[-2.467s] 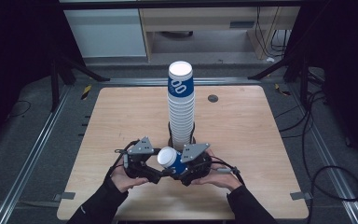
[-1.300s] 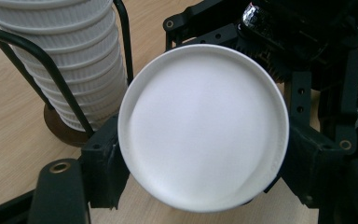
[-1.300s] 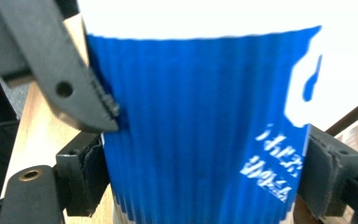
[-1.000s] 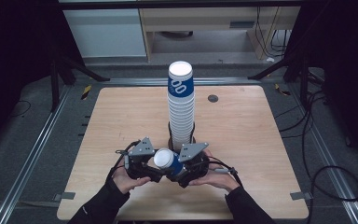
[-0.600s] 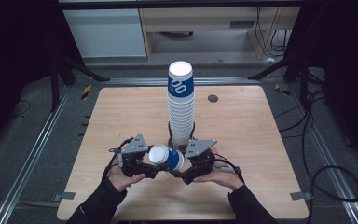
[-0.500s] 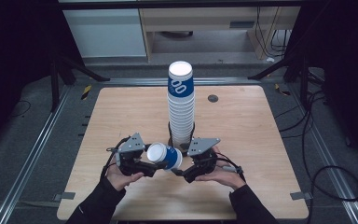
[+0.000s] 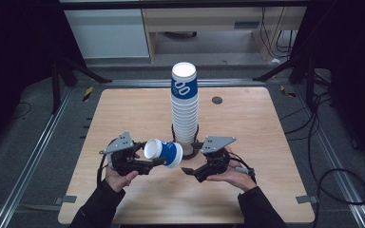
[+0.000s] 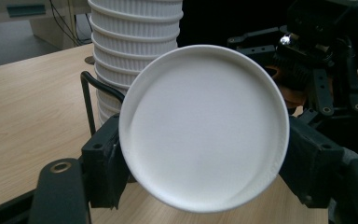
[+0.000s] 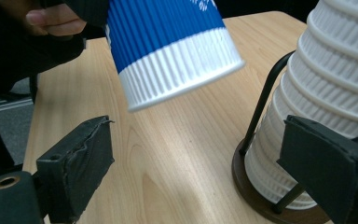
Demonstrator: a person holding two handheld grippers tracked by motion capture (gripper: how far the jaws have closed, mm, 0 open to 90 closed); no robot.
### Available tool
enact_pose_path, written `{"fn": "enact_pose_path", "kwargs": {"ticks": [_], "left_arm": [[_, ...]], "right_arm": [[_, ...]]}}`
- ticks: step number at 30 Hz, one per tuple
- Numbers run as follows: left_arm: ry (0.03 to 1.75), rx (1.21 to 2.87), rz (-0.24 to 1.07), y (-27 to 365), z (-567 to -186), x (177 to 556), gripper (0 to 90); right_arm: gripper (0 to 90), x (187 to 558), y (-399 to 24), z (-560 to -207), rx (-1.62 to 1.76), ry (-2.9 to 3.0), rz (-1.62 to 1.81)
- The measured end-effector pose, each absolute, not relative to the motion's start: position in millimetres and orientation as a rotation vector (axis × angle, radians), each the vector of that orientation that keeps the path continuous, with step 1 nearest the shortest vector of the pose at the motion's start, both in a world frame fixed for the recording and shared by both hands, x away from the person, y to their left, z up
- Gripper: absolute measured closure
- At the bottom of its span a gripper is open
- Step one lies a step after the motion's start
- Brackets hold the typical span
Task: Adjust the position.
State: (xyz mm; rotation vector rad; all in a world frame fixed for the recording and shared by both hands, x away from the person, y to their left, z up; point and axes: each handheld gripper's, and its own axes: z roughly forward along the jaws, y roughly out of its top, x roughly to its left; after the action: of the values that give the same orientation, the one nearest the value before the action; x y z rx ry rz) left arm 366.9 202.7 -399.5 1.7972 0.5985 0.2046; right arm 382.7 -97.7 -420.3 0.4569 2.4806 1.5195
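Note:
A blue-and-white ribbed paper cup (image 7: pixel 164 153) lies on its side in the air above the wooden table (image 7: pixel 123 109). My left gripper (image 7: pixel 156 162) is shut on it near its bottom end. In the left gripper view the cup's white bottom (image 8: pixel 204 126) sits between the two jaws of that gripper (image 8: pixel 204 168). The cup's wide mouth end (image 9: pixel 172 51) points toward my right gripper (image 9: pixel 200 168), whose jaws have just been opening and hold nothing. That right gripper (image 7: pixel 187 170) hovers a short way right of the cup. A tall stack of cups (image 7: pixel 184 104) stands behind both.
The stack sits in a black wire holder (image 9: pixel 261 107) on a round brown base (image 9: pixel 256 196), close to my right jaw. A small dark disc (image 7: pixel 217 100) lies at the table's far right. Metal rails run along both sides of the table.
Both grippers met at the cup before. The right one has opened, let go and drawn away to the right, while the left one has carried the cup a little left.

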Motion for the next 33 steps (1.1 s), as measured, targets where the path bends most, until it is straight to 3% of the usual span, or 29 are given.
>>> {"fn": "enact_pose_path", "kwargs": {"ticks": [33], "left_arm": [[0.434, 1.784, 0.053, 177, -415, 357, 25.8]], "right_arm": [[6.9, 381, -84, -435, 0.403, 2.601, 1.669]]}}
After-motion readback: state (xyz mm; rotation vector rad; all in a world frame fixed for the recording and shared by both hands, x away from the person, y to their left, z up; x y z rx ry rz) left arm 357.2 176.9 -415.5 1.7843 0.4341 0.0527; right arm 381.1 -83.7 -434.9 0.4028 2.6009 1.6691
